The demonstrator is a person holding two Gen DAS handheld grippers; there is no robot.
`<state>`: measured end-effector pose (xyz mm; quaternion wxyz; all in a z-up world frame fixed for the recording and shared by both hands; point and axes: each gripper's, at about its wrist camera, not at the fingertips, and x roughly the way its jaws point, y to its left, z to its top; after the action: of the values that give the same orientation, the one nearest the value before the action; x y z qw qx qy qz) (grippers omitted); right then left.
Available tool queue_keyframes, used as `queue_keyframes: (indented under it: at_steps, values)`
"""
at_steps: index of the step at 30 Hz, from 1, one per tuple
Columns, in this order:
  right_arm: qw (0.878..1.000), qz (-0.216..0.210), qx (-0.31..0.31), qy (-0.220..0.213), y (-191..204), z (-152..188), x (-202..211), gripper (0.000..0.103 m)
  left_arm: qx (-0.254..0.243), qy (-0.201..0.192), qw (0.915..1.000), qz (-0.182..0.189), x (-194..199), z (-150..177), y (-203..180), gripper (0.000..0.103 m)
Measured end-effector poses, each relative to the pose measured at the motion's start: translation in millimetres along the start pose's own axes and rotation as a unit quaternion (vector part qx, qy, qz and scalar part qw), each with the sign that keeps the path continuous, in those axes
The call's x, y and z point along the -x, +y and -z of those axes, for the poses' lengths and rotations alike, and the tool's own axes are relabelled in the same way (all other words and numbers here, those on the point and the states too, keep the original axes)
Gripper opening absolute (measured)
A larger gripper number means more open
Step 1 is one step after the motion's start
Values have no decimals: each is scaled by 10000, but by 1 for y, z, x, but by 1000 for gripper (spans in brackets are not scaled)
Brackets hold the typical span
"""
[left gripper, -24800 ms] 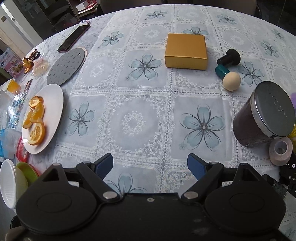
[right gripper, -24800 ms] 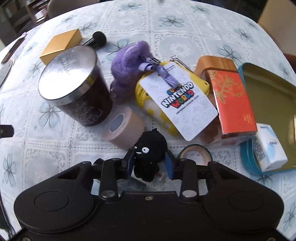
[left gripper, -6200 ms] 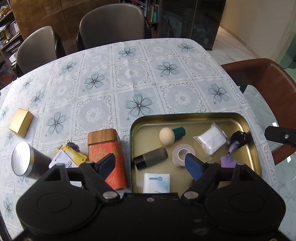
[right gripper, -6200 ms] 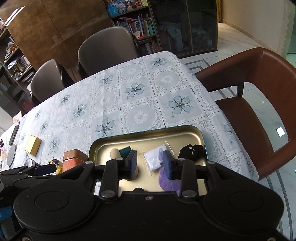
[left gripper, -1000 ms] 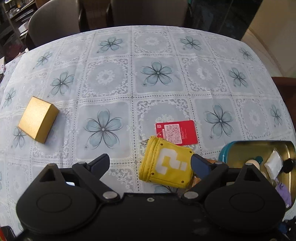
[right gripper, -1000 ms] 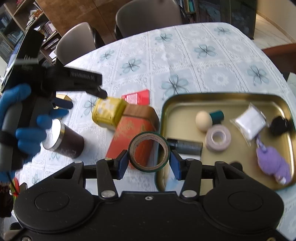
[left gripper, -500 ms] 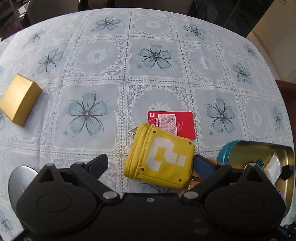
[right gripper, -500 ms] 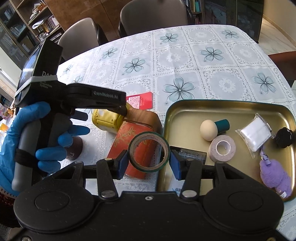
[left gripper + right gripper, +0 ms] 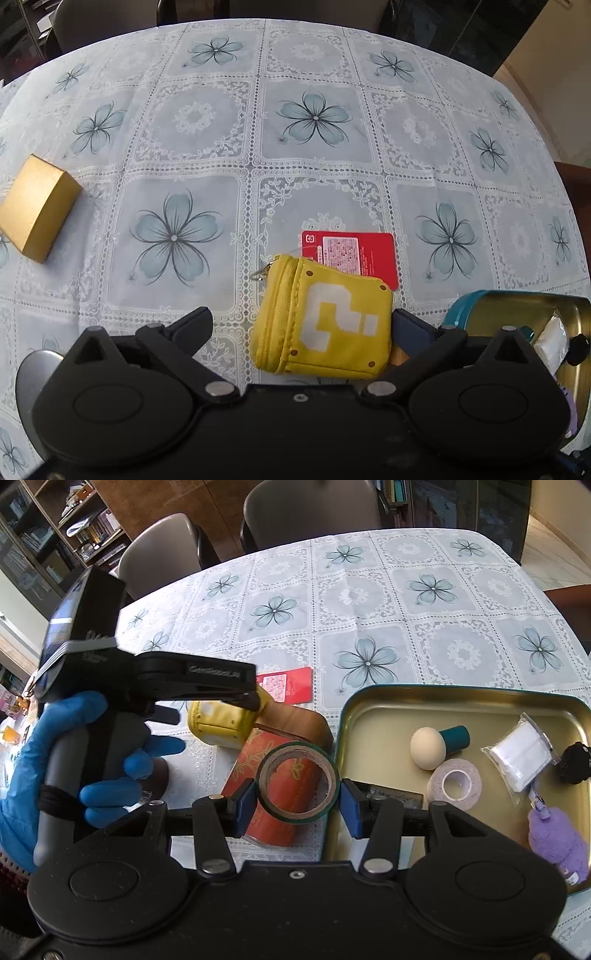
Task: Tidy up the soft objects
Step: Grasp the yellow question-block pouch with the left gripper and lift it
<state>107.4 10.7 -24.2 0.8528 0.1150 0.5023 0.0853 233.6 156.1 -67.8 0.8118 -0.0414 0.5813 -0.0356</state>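
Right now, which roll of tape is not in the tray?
The green-edged tape roll, clamped in the right gripper above the red tin. The other one, the pale lilac tape roll, lies flat in the gold tray beside the egg-shaped sponge.

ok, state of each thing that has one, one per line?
left tongs: open, just widened, around yellow pouch
yellow pouch: on its side, not gripped
right tongs: shut on tape roll
tape roll: held upright
tin tray: open, partly filled
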Motion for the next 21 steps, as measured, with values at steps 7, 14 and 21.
queue_keyframes:
  at_steps: [7, 14, 21]
  values:
    - [10000, -18, 6, 6, 1, -3, -3, 49, -153, -254, 9983, -502, -20, -34, -10, 103]
    - [10000, -86, 43, 3, 3, -5, -4, 49, -344, -325, 9948, -900, -17, -44, -12, 101]
    - [9998, -189, 72, 23, 4, -10, -6, 49, 384, -697, 9949, -622, 42, 7, 16, 102]
